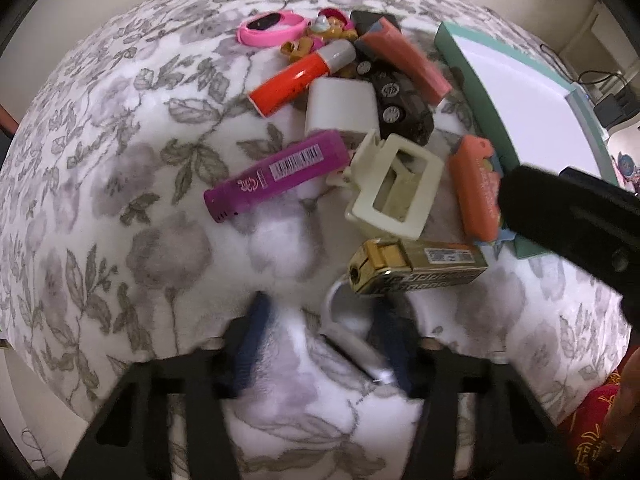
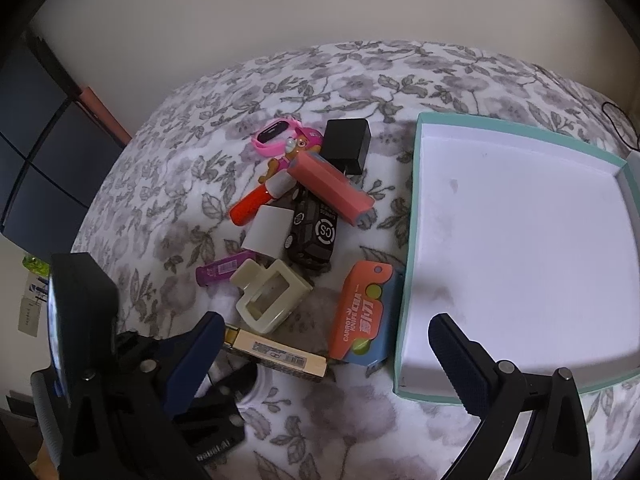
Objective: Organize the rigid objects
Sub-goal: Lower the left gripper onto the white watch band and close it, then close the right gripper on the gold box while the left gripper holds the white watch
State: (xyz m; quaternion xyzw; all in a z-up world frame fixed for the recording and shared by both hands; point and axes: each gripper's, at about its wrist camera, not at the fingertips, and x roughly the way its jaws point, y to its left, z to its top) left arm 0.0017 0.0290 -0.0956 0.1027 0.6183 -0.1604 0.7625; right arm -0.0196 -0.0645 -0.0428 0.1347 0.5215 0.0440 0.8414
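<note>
At pile's near edge, our left gripper (image 1: 320, 336) half-closes around white cable (image 1: 352, 344), pads not clearly pressing; it's light, floppy, so pinch mid-loop. Right gripper (image 2: 324, 344) wide open, empty

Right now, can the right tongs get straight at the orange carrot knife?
Probably yes. The right tongs stand open just short of the carrot knife, which lies uncovered against the teal box, nothing on top; only the box wall crowds one side.
</note>
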